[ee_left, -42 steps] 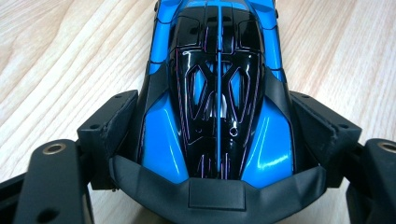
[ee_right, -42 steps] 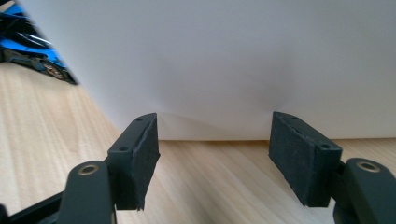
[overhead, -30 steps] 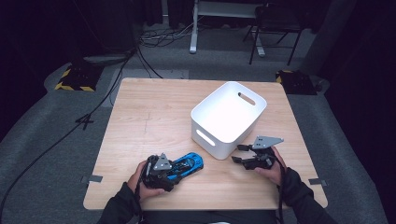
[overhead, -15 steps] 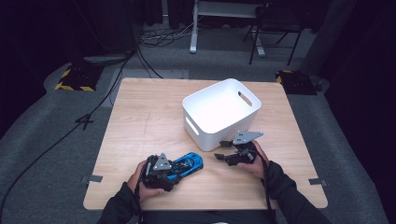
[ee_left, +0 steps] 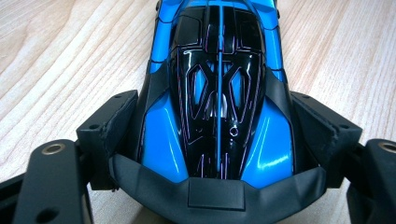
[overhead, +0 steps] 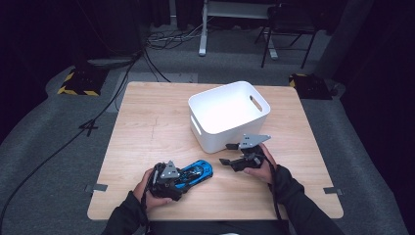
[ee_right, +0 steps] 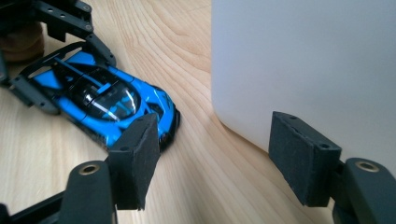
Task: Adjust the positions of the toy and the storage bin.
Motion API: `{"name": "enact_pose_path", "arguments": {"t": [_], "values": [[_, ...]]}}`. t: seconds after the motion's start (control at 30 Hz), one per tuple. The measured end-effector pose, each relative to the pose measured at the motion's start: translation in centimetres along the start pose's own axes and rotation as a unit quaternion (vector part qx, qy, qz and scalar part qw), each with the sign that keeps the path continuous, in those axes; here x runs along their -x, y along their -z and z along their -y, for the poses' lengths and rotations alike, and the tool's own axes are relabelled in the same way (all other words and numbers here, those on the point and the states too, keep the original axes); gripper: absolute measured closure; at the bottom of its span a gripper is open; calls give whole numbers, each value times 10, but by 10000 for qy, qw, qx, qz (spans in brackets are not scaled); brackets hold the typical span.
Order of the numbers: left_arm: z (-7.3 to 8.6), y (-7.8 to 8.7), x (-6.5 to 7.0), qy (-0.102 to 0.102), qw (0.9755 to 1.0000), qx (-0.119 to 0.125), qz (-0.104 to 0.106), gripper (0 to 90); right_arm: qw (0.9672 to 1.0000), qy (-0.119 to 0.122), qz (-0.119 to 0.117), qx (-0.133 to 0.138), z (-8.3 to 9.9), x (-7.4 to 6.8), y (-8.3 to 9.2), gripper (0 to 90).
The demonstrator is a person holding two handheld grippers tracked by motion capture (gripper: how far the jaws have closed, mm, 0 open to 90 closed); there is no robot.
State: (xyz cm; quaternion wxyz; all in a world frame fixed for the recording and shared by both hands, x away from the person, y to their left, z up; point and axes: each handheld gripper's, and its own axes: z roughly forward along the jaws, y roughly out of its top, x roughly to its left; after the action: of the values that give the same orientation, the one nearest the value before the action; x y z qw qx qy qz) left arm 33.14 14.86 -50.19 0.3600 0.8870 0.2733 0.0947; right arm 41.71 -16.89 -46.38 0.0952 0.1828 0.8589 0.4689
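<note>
Blue car (ee_left: 217,88) clamped btwn left claw (ee_left: 217,140) pads.

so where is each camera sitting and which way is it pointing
High view: sits above the person's side of the table, facing forward and down; both forearms enter from the bottom, the left tool on the blue toy car, the right tool by the white bin.
Left gripper view: rides the left tool, looking along the car's roof; its pads press the car's sides.
Right gripper view: rides the right tool, facing the car and bin wall; jaws apart, just been opening, nothing between.
All three share the car.
</note>
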Motion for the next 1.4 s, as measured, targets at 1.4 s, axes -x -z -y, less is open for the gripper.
{"name": "enact_pose_path", "arguments": {"t": [1.4], "values": [[-1, 0, 0, 19, 10000, -21, 33, 231, 9959, 445, 662, -438, -59, 82, 62, 296]]}}
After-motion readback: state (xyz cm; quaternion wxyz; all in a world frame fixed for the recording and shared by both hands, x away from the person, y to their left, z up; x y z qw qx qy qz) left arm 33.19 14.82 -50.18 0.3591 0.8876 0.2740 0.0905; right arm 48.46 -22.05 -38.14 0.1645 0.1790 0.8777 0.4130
